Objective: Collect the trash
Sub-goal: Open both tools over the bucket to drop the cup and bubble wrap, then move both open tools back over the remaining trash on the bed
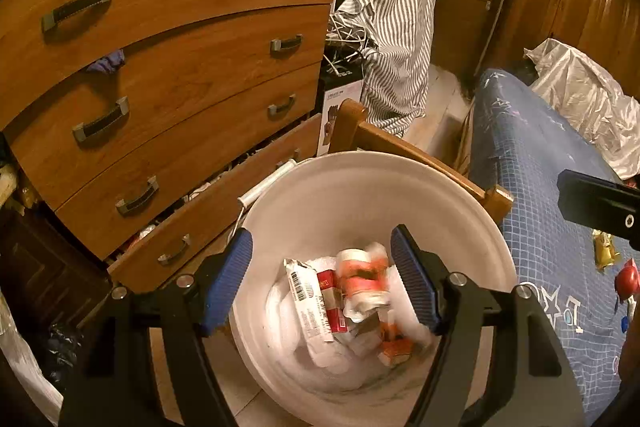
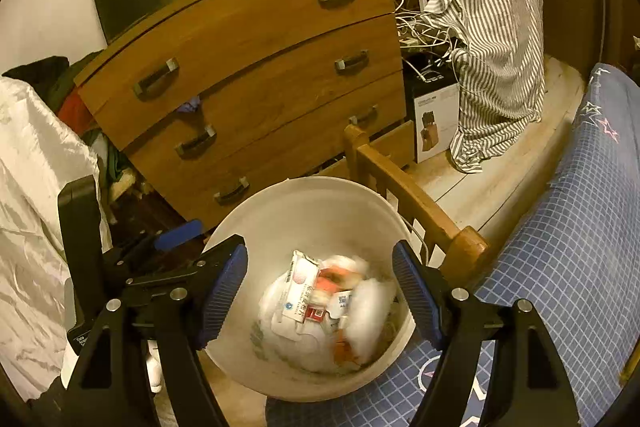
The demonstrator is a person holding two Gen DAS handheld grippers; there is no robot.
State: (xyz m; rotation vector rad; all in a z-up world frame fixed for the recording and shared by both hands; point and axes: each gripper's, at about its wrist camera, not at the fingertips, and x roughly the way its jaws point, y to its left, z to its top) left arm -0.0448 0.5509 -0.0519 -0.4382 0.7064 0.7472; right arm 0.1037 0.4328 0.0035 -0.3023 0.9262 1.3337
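A white bucket [image 1: 360,159] [image 2: 304,181] stands on the floor between the dresser and the bed, holding trash. Inside lie a white barcode packet [image 1: 304,291] [image 2: 300,287], a red box [image 1: 330,301] and white wads. My left gripper [image 1: 320,233] hovers open over it; a blurred orange-and-white wrapper [image 1: 362,279] shows between the blue pads, touching neither. My right gripper [image 2: 320,249] is also open above the bucket, with a blurred white wad [image 2: 368,311] below it, free of the pads. The right tool's black housing [image 1: 600,205] shows at the left view's edge.
A wooden dresser [image 1: 180,67] stands close behind the bucket, its lower drawers ajar. A wooden bed rail [image 1: 420,155] and blue checked sheet [image 1: 540,167] border the right. On the sheet lie a yellow wrapper [image 1: 606,247] and a red item [image 1: 628,279]. A striped shirt [image 1: 392,7] hangs behind.
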